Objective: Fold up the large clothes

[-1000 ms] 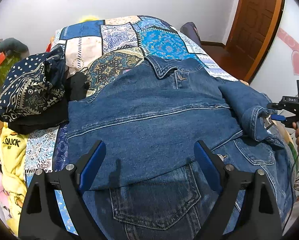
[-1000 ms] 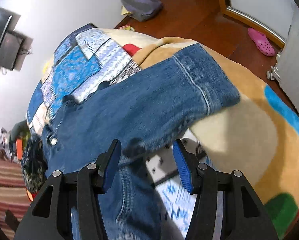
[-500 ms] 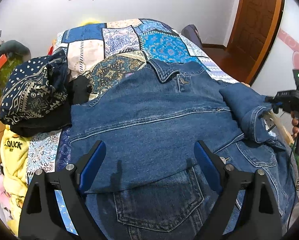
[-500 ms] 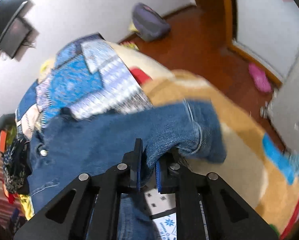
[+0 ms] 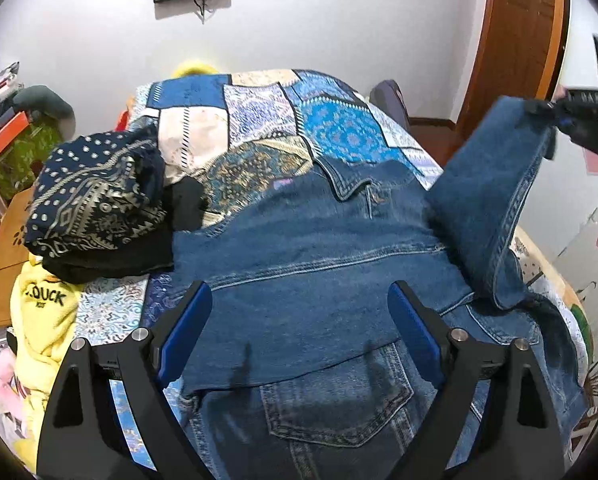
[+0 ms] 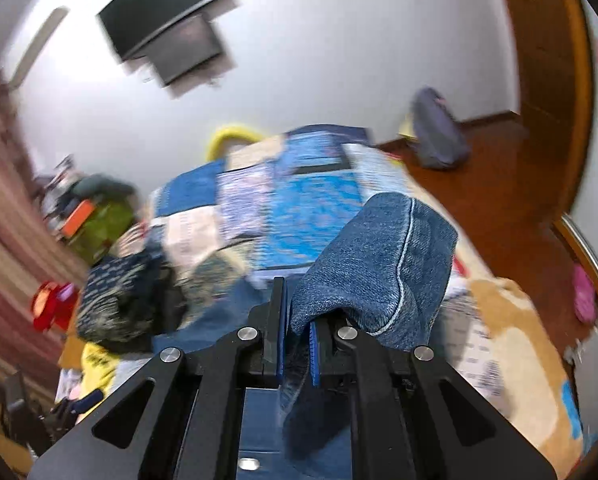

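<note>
Where a second ago the sleeve (image 5: 487, 184) lay on the bed (image 5: 259, 120), the right gripper (image 6: 297, 344), jaws clamped on its cuff, now holds it raised above the denim jacket (image 5: 319, 272). The left gripper (image 5: 299, 340) hovers angled down, jaws apart.

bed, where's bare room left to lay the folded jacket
Free: the patchwork quilt at the far end, between the denim jacket collar and the wall. Crowded: the left edge, with the navy patterned cloth pile and yellow garment.

Both claws are showing black angular frames with silver screws and blue pads: the left claw (image 5: 299, 328) and the right claw (image 6: 297, 342).
</note>
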